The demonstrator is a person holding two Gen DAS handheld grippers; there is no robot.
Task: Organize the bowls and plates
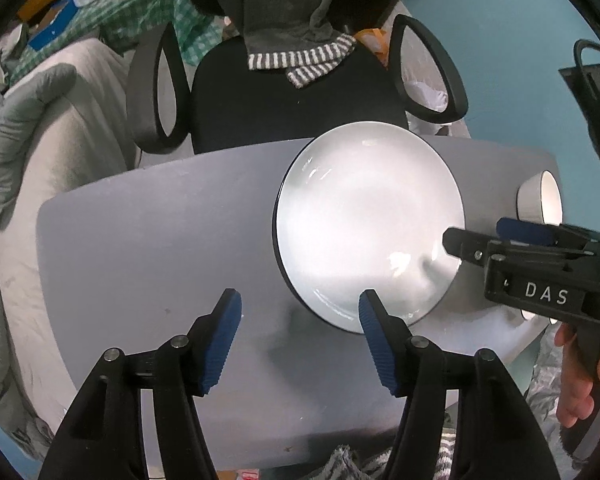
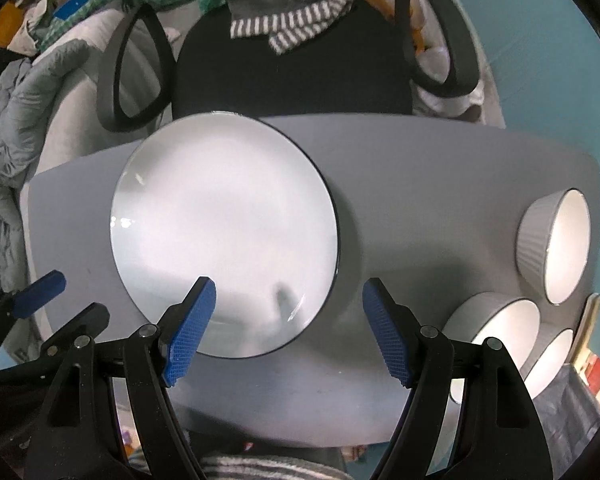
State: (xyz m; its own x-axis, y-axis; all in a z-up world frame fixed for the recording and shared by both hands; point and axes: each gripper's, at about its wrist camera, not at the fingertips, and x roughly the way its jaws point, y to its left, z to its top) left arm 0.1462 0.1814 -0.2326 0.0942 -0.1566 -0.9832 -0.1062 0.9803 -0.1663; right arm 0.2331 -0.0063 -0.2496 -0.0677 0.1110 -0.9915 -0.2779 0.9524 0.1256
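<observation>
Grey table (image 2: pixel 420 184) | plate (image 2: pixel 224 232) below spread right gripper (image 2: pixel 288 328), untouched

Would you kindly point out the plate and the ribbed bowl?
Plate (image 2: pixel 224 232), right wrist view, centre of its white face.
Ribbed bowl (image 2: pixel 534 236), right wrist view, its fluted outer wall.

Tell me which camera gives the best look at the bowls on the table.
The right wrist view. It shows three white bowls at the table's right end: a ribbed bowl and two more bowls nearer the camera. The left wrist view shows only one bowl at the frame edge, partly hidden behind the right gripper.
</observation>
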